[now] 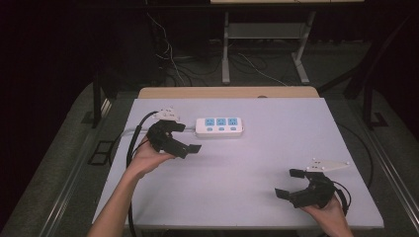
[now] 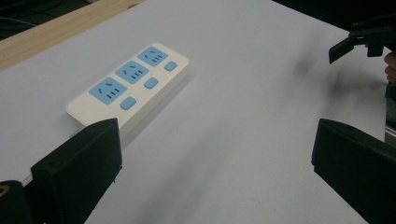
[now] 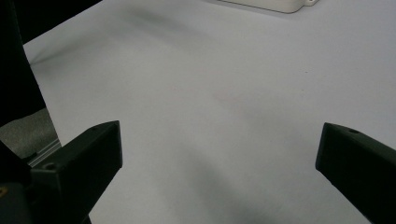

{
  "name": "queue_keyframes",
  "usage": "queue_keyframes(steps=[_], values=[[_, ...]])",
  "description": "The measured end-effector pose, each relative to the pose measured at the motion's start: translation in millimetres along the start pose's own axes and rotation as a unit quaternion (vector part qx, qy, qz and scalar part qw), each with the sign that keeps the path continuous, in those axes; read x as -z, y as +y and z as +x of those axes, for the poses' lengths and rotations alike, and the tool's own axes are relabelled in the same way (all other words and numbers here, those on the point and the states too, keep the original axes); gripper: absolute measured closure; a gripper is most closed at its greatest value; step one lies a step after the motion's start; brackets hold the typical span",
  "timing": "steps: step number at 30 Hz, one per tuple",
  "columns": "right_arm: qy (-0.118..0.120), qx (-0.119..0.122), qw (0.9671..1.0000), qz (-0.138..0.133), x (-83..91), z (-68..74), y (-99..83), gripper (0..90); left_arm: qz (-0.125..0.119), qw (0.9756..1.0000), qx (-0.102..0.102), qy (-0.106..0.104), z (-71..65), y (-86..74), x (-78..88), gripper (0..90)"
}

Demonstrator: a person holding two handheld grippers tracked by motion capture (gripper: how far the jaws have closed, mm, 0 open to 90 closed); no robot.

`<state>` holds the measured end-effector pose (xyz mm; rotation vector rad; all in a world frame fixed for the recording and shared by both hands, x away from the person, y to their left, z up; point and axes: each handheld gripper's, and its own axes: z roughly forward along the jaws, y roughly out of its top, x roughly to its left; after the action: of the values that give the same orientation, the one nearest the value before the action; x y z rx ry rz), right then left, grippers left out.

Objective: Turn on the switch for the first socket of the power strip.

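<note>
A white power strip (image 1: 219, 127) with three blue sockets and three blue switches lies flat on the white table (image 1: 276, 143), left of centre toward the back. My left gripper (image 1: 188, 137) hovers just left of and nearer than the strip, open with nothing between its jaws. In the left gripper view the strip (image 2: 128, 86) lies close ahead, by the left jaw of that gripper (image 2: 217, 163). My right gripper (image 1: 289, 183) is open and holds nothing near the front right corner. The right gripper view looks past the gripper (image 3: 219, 158) over bare table to one end of the strip (image 3: 275, 4) at the top edge.
A wooden strip (image 1: 227, 92) runs along the table's far edge. Beyond it stand white desk legs (image 1: 226, 49) and loose cables on the floor. The right gripper's jaws (image 2: 359, 39) appear at the top right of the left gripper view.
</note>
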<state>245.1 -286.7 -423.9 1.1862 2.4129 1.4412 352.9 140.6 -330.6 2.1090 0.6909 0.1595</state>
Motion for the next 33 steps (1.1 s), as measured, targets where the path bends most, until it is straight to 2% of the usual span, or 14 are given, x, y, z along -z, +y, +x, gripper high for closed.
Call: queue_keyframes(steps=[20,29,33], values=[[0.0,-0.001,1.0,0.002,-0.2,-0.5,-0.5,0.1,0.038,0.9991,-0.021,0.002,15.4,24.7,-18.9,0.4],[0.003,-0.001,1.0,0.006,-2.6,-0.6,-0.2,0.1,0.051,0.9986,-0.012,0.007,25.9,26.5,-28.5,1.1],[0.004,-0.001,1.0,0.007,-2.8,0.3,-0.4,0.1,0.066,0.9977,-0.012,0.012,32.6,27.8,-34.6,1.3]])
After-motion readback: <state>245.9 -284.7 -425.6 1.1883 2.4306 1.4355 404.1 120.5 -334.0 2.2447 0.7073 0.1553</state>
